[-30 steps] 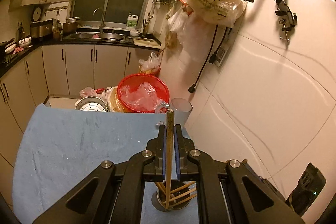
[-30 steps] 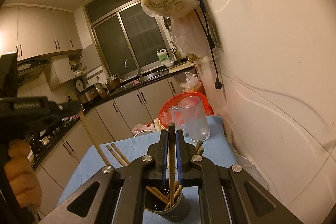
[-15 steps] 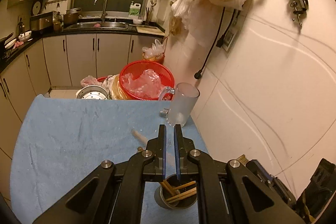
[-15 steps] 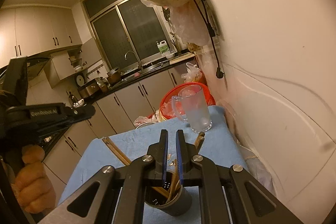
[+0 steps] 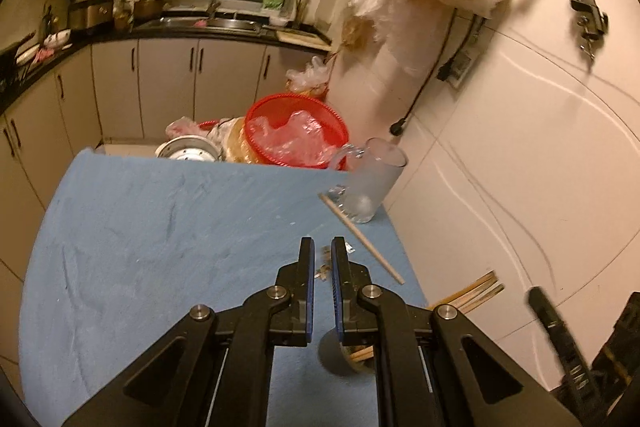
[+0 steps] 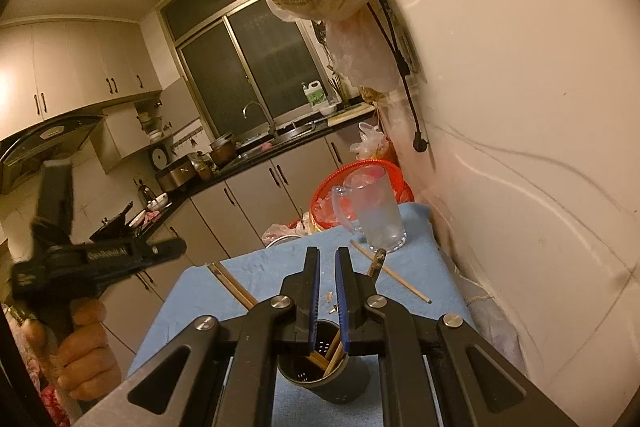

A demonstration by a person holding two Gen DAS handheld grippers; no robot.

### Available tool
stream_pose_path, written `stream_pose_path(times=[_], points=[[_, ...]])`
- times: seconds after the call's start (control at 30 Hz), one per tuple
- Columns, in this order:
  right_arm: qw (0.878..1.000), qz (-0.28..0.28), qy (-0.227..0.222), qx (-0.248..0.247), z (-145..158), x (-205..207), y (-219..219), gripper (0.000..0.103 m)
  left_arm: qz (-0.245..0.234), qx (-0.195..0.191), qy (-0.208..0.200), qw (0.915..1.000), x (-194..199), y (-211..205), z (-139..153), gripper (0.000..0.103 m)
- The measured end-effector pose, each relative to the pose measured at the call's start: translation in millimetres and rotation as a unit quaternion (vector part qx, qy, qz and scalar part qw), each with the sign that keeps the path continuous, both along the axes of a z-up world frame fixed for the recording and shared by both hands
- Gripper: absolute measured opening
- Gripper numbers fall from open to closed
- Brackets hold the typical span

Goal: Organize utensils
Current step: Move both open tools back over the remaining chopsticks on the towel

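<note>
Item: blue table cloth [image 5: 140,235], spread over the table, most of its left part bare. Item: left gripper [image 5: 321,251], carried in a hand [image 6: 80,355] seen at the left edge of the right wrist view; jaws drawn to a narrow slit, nothing between them. Item: a pair of chopsticks [image 6: 232,285], laid together on the cloth near its left edge in the right wrist view. Item: right gripper [image 6: 327,259], jaws likewise nearly closed and empty, poised directly above the holder. Item: dark utensil holder [image 6: 324,379], upright on the near part of the cloth, several chopsticks already stood inside. Item: small crumbs [image 5: 325,269], scattered between the holder and the mug. Item: single chopstick [image 5: 362,239], lying loose on the cloth, its far end just beside the glass mug [image 5: 370,187]. Step judged in hand: between deliveries, with loose chopsticks not yet collected. Next move is judged to require a jaw to be opened, lowered flat over a chopstick's midsection, and closed.
</note>
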State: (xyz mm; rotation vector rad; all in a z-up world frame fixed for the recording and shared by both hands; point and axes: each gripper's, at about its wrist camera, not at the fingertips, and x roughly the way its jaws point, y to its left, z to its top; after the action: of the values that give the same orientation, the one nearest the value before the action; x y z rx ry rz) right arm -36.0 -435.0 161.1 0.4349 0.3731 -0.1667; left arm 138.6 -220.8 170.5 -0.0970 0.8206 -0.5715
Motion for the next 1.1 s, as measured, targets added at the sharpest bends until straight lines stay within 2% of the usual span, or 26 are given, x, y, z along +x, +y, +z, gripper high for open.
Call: stream_pose_path(times=[0.17,0.27,0.33,0.43,0.53,0.6,0.7,0.77,0.83,0.9,1.03,1.1], points=[[1.0,-0.003,0.003,0.002,1,-17,-12,0.009,0.023,0.021,0.029,0.9991,6,35,-26,0.018],[0.999,-0.009,0.03,0.017,-11,-15,-34,0.01,0.039,0.038,0.052,0.9971,7,60,-48,0.018],[0.997,-0.018,0.071,0.041,-31,-4,-56,0.01,0.048,0.045,0.067,0.9956,7,76,-62,0.018],[0.986,0.003,0.143,0.085,-69,27,-86,0.011,0.064,0.061,0.098,0.9912,7,101,-87,0.018],[0.973,0.04,0.196,0.116,-105,68,-100,0.011,0.071,0.071,0.123,0.9874,4,115,-108,0.018],[0.965,0.075,0.22,0.122,-127,97,-106,0.011,0.071,0.077,0.135,0.9854,-2,122,-119,0.018],[0.951,0.097,0.263,0.131,-165,143,-119,0.011,0.065,0.083,0.146,0.9837,-9,126,-130,0.018],[0.95,0.087,0.282,0.103,-177,163,-124,0.011,0.064,0.087,0.151,0.9825,-11,128,-135,0.018],[0.946,0.106,0.29,0.101,-184,178,-123,0.012,0.062,0.092,0.153,0.9819,-14,132,-140,0.018],[0.947,0.103,0.298,0.061,-184,190,-118,0.012,0.064,0.094,0.154,0.9815,-15,138,-142,0.018],[0.937,0.116,0.328,0.035,-197,208,-112,0.013,0.071,0.093,0.161,0.98,-13,145,-145,0.019],[0.937,0.121,0.328,0.016,-196,212,-109,0.013,0.073,0.092,0.163,0.9797,-14,146,-146,0.019]])
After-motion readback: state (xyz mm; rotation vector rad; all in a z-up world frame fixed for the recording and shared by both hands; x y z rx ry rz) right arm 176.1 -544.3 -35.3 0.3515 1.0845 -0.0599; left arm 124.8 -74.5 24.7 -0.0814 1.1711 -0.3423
